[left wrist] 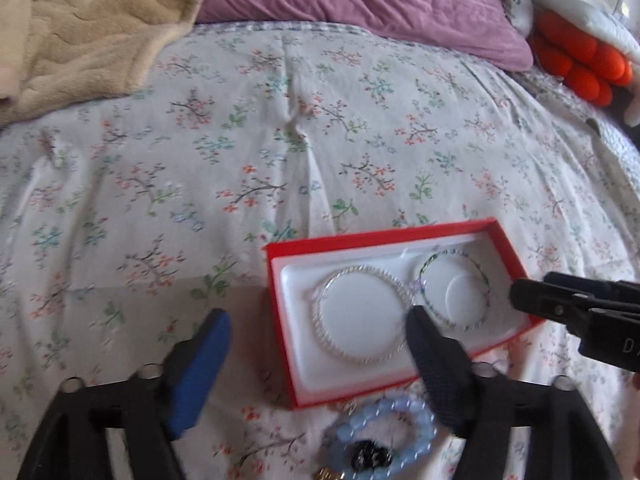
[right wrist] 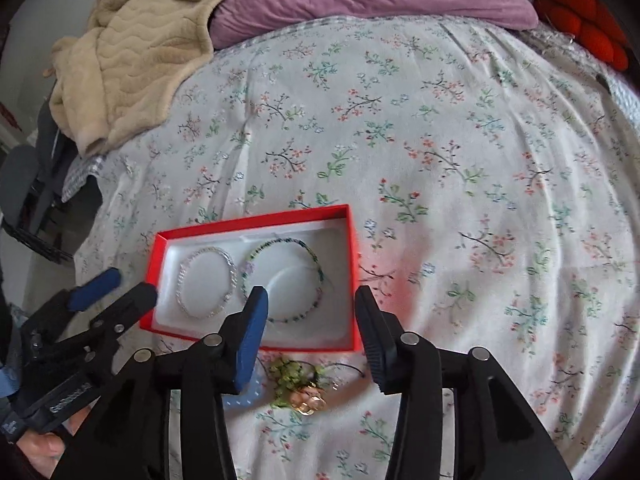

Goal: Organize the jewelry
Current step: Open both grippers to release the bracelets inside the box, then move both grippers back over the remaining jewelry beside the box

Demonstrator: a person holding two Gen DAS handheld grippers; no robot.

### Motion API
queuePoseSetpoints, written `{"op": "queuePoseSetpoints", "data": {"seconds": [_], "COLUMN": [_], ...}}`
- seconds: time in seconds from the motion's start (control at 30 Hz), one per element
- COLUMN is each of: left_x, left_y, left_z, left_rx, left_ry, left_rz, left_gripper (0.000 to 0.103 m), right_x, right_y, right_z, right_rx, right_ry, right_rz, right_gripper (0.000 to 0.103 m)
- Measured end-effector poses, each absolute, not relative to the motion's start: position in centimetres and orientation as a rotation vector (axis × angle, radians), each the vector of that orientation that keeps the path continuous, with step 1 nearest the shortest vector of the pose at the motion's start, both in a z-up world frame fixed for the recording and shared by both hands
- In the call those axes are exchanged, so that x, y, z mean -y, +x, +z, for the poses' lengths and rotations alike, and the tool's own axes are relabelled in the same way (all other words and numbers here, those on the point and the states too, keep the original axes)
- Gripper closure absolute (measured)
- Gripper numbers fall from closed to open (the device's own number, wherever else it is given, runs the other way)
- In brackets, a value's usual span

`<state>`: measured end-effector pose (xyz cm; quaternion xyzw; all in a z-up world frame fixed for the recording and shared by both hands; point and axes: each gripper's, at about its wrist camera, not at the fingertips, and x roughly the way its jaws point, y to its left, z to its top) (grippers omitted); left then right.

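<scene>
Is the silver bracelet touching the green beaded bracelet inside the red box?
Cannot tell. In the right wrist view the silver bracelet and the green beaded bracelet sit very close; neither view shows contact or a gap plainly.

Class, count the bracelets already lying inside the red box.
2. The silver bracelet lies on the left of the red box; the dark beaded bracelet lies on the right. None seem hidden.

Right hand-held gripper (right wrist: 310,332): jaws spread wide, nothing between, over near edge of red jewelry box (right wrist: 256,276). Box open on floral bedsheet (right wrist: 440,140). Inside, white insert: silver chain bracelet (right wrist: 206,282) left, dark beaded bracelet (right wrist: 286,280) right, touching. Green bead cluster (right wrist: 290,380) and gold rings (right wrist: 310,402) on sheet, just before box. Left hand-held gripper (right wrist: 116,284) beside box's left end, jaws apart.
</scene>
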<state>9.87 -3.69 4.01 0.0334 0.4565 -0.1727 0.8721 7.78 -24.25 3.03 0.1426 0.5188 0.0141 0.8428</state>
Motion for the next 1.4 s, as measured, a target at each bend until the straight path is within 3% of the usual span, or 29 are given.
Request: {"op": "queuePoseSetpoints", "data": {"seconds": [0.2,0.4,1.4], "left_x": [2.8,1.2,0.5], "left_y": [7.2,5.1,2.4], "left_z": [3.8,3.2,0.2], "left_rx": [-0.952,-0.986,-1.066], "left_ry": [0.14,0.148,0.165], "left_rz": [-0.282,-0.211,-0.183], "left_gripper": [0.007,0.002,0.001], "right_x": [24.0,23.2,22.1], "right_y": [5.1,2.6,-0.5], "right_z": [3.2,3.0,1.3], "right_rx": [-1.1,-1.109,-1.152], "right_ry": [0.214,0.128,0.007], "right_rz": [-0.021,-0.09,-0.186], "right_gripper": [0.033,0.014,0.009]}}
